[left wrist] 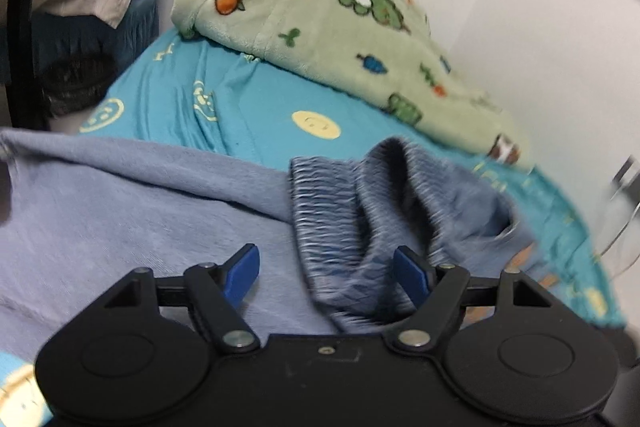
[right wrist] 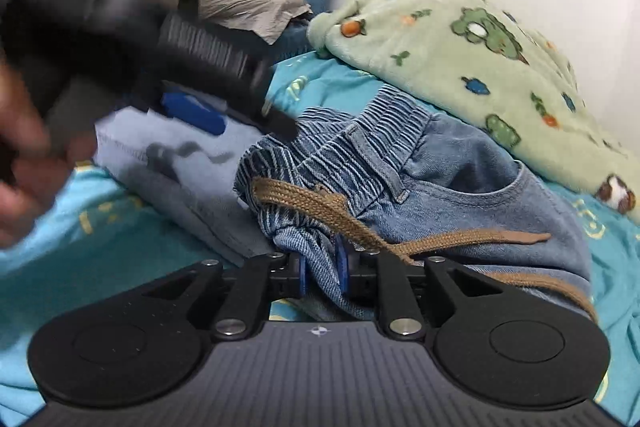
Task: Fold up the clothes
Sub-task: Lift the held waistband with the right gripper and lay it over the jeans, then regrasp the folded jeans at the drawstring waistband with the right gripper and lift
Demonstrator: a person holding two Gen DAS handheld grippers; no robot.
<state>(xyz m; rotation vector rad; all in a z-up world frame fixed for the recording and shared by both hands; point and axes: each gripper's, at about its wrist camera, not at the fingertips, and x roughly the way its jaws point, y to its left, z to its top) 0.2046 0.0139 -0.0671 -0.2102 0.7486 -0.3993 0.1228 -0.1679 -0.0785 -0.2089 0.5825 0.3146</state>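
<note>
Denim shorts (right wrist: 420, 179) bunched on the teal bedsheet (right wrist: 72, 239), elastic waistband (right wrist: 360, 135) up and facing away, brown drawstring (right wrist: 340, 223) trailing off to the right.

Right gripper (right wrist: 322, 273) clenched on a pinch of denim at the waistband's near edge; fabric visibly squeezed between the blue pads (right wrist: 343, 267), narrow gap. Grip looks solid.

Left gripper (left wrist: 326, 273) released, jaws wide. Waistband fold (left wrist: 320, 227) sitting between the pads (left wrist: 244, 267) but only brushing the right one, no pinch. In the right wrist view the same tool (right wrist: 192, 107) hangs above and left of the waistband, motion-blurred, hand (right wrist: 24, 163) at frame edge.

Pale blue fabric (left wrist: 120, 211), likely the garment's inside or a second layer, spread left of the left gripper.

Key relation: waistband long axis roughly left-to-right across both grippers, right end already held, free end straight ahead of the left jaws. Left nearer the loose end, so next move probably a close there, then a stretch along that axis. Risk: catching only one layer, or the drawstring.

Green fleece blanket (left wrist: 340, 27) piled behind, against the wall, well clear.
</note>
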